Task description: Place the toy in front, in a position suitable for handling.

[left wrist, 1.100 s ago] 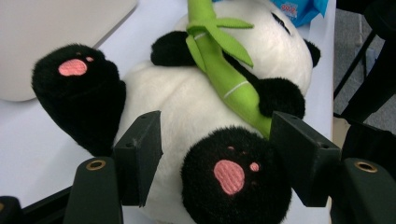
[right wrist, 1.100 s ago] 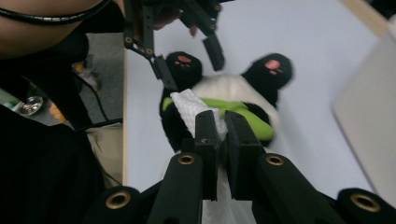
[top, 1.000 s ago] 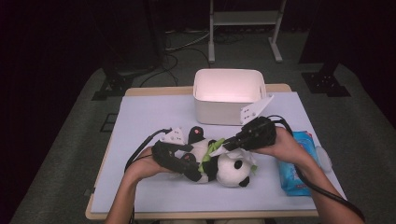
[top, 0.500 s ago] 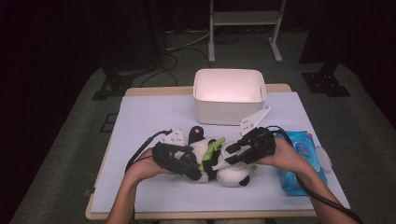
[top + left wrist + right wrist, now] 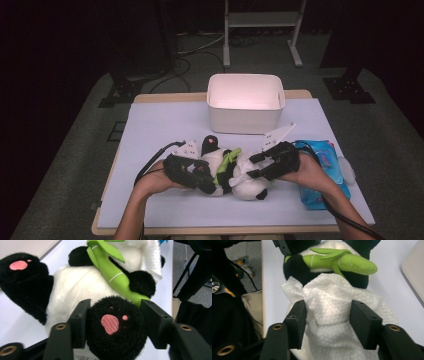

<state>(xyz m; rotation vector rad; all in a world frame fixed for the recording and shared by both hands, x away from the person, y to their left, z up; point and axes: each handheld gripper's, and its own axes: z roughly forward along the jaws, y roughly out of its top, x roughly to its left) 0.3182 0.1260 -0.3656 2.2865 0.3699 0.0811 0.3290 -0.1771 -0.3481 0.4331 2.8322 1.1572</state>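
The panda [image 5: 227, 172] lies on its back on the surface [image 5: 160, 125], in front of the white bin [image 5: 245, 102] and a little to the bin's left. A green bamboo stalk [image 5: 227, 161] rests across its chest. A white wipe [image 5: 242, 170] is draped over its head end, the end farther from the bin's left side.

The left tool [image 5: 113, 315] sits at the panda's foot end. Its jaws have just been closing, and in the left gripper view they press on both sides of a black foot [image 5: 115, 330] with a pink pad, so it grips that foot. The other foot [image 5: 210, 145] points up toward the bin.

The right tool [image 5: 327, 320] comes in from the panda's head end. Its jaws have just been opening; in the right gripper view they stand apart on either side of the bunched wipe, which lies between them. The inner faces look close to the cloth, but no squeeze shows, so this tool is open.

A blue packet [image 5: 320, 172] lies on the surface to the right of the panda, under the right forearm and in front of the bin's right corner.
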